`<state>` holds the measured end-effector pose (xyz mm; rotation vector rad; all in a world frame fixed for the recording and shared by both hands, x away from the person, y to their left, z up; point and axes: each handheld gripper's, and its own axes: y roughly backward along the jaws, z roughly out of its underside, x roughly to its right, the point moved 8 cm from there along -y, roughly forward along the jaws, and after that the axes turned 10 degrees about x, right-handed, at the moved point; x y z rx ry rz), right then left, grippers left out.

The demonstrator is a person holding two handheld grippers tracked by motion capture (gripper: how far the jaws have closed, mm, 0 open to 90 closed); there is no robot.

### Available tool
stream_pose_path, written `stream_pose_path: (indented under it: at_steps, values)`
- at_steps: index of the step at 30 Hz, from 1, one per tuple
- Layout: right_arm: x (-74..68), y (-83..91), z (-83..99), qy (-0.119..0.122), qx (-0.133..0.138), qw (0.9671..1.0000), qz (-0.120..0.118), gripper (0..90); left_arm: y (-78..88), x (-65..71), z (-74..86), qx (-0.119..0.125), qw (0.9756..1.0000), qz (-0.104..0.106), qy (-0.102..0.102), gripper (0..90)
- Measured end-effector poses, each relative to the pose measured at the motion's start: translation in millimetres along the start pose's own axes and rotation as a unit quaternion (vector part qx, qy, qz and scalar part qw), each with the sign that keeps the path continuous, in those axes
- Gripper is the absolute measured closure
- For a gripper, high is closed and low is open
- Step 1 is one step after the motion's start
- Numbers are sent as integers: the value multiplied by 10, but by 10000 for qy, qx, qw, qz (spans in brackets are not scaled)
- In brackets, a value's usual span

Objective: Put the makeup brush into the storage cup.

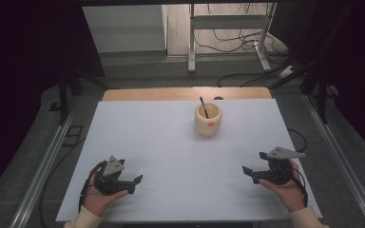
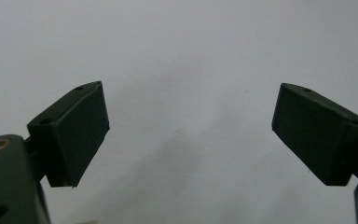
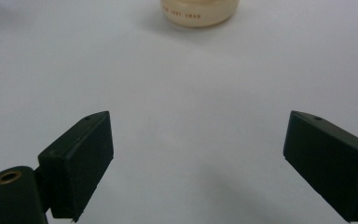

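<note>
One cream cup [image 1: 207, 120] stands upright in the upper centre of the frame on the white desk [image 1: 171, 156], holding one dark stick [image 1: 203, 107]. Two tongs rest low in frame: left tongs [image 1: 135, 183] and right tongs [image 1: 248, 172], both jaws apart, empty, well apart from the cup.

Cup [image 1: 207, 119] above frame centre on the table [image 1: 161, 142], stick [image 1: 203, 107] in it; left gripper [image 1: 134, 184] lower left, right gripper [image 1: 250, 173] lower right, well apart
</note>
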<state>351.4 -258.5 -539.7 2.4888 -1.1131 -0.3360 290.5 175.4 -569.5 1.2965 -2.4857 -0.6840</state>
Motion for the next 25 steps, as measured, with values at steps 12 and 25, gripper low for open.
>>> stream_pose_path:
  at_steps: [12, 25]
  values:
    - [-4, 33, 88, 60, -88, 9999, 36, 86, -8, 1, 5, -11, 10000, 0, -10, 111]
    - [3, 19, 97, 161, -86, 9998, 93, 84, -7, -2, -2, -3, 10000, -10, -18, 111]
